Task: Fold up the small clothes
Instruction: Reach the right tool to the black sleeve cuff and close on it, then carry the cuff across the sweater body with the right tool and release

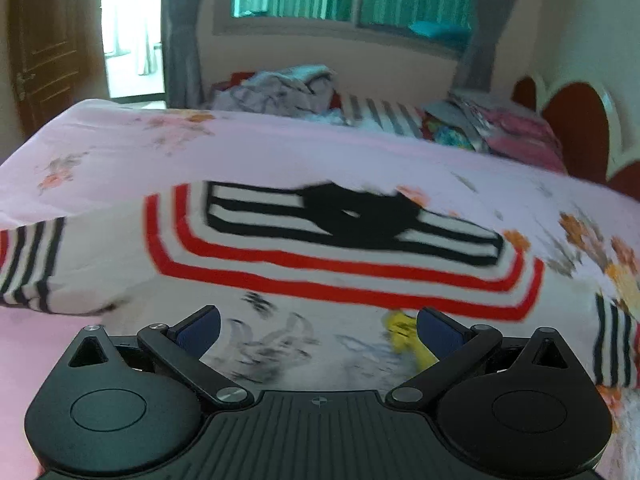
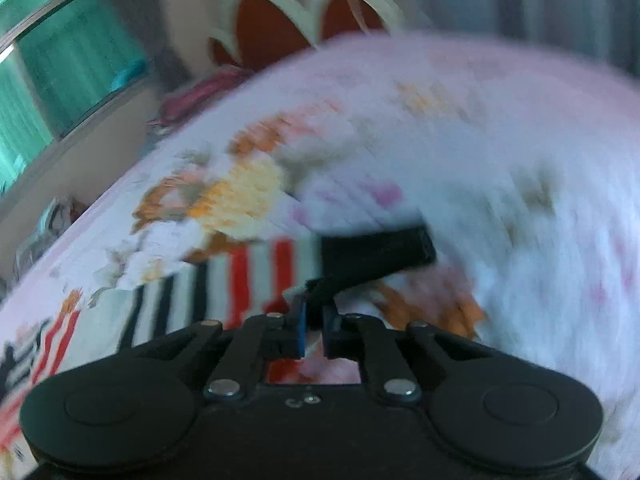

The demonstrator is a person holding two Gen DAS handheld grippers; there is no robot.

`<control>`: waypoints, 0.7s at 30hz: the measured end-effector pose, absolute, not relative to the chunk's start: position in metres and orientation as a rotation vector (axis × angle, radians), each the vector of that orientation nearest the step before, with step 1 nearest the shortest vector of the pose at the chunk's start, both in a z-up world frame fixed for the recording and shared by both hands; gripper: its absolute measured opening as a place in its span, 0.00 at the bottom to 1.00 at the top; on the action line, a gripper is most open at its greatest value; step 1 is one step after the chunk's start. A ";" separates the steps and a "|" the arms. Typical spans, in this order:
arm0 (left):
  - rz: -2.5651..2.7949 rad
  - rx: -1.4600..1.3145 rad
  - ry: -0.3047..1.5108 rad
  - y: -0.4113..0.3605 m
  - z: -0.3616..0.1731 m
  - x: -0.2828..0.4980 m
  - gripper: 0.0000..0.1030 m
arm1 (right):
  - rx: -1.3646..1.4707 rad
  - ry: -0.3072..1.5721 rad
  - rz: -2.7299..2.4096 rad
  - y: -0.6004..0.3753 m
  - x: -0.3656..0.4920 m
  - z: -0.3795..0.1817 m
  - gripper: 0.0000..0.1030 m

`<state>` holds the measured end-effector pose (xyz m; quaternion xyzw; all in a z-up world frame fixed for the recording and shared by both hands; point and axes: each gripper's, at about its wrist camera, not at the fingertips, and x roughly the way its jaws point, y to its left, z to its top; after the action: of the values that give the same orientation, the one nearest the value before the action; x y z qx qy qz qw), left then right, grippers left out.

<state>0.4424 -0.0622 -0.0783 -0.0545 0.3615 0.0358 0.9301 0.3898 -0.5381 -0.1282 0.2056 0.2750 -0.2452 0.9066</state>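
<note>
A small white garment (image 1: 320, 276) with red and black stripes and a black neck patch lies flat on the pink floral bed sheet (image 1: 120, 152). My left gripper (image 1: 318, 316) hangs open just over the garment's near part, which has a grey and yellow print; nothing is between its fingers. In the right wrist view the striped garment (image 2: 240, 280) runs off to the left and its black band (image 2: 376, 248) sits just ahead. My right gripper (image 2: 315, 312) is shut on a black edge of that garment. This view is blurred.
A heap of grey clothes (image 1: 280, 88) lies at the far side of the bed, with pink and patterned fabrics (image 1: 500, 128) beside the red and cream headboard (image 1: 572, 128). A brown door (image 1: 44, 60) stands at the far left, and a window with green curtains is behind.
</note>
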 end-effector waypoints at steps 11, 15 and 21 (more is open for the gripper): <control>0.022 -0.156 0.755 0.037 -0.094 0.461 1.00 | 0.095 0.621 -0.049 -0.316 0.468 -0.103 0.08; -0.035 -0.156 0.768 0.064 -0.097 0.464 1.00 | -0.016 0.705 0.067 -0.235 0.486 -0.123 0.07; -0.105 -0.181 0.782 0.078 -0.107 0.467 1.00 | -0.251 0.769 0.103 -0.157 0.486 -0.158 0.14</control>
<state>0.4672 0.0783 -0.1068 -0.0881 0.3806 -0.0511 0.9191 0.4855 -0.1566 -0.1583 -0.1220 0.3738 0.0503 0.9181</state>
